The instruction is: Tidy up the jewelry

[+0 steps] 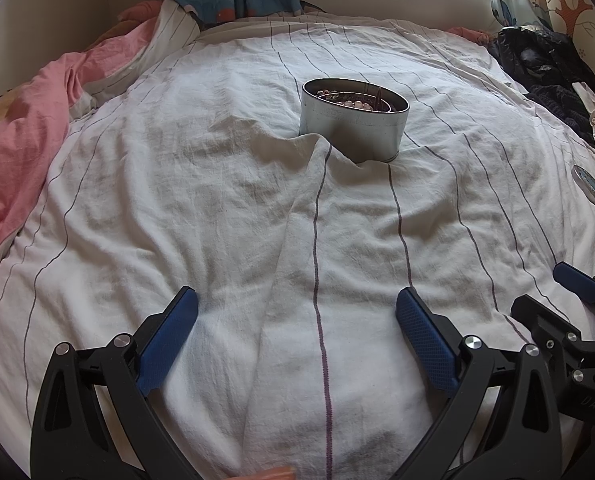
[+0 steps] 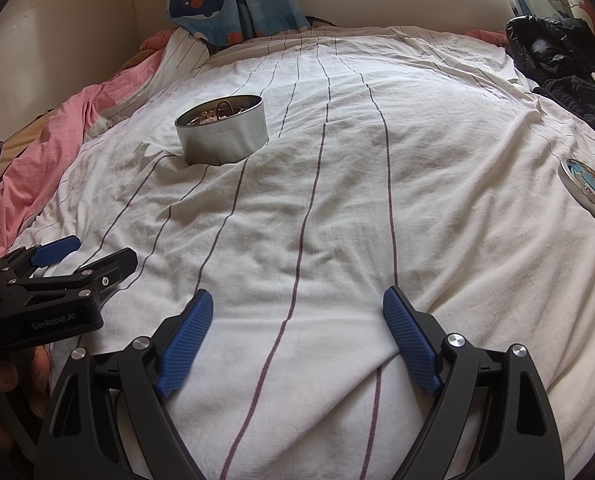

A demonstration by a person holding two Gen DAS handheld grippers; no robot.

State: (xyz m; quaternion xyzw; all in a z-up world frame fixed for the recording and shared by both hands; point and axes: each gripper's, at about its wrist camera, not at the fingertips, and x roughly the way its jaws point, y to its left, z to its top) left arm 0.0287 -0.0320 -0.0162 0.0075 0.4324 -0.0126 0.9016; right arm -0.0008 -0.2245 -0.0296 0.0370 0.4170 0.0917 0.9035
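A round metal tin (image 1: 354,120) holding beaded jewelry (image 1: 353,100) sits on a striped white bed sheet (image 1: 217,200), and its patterned lid (image 2: 589,190) lies well apart at the right edge, so the work looks at the closing stage, though whether more jewelry remains is not shown. Both the left tongs (image 1: 297,336) and right tongs (image 2: 297,336) hover low over the near sheet, spread wide and empty. The next move likely calls for the right tongs to reach the lid; a sheet fold presses against the tin's near wall, and dark clothing (image 2: 557,64) lies beyond the lid.
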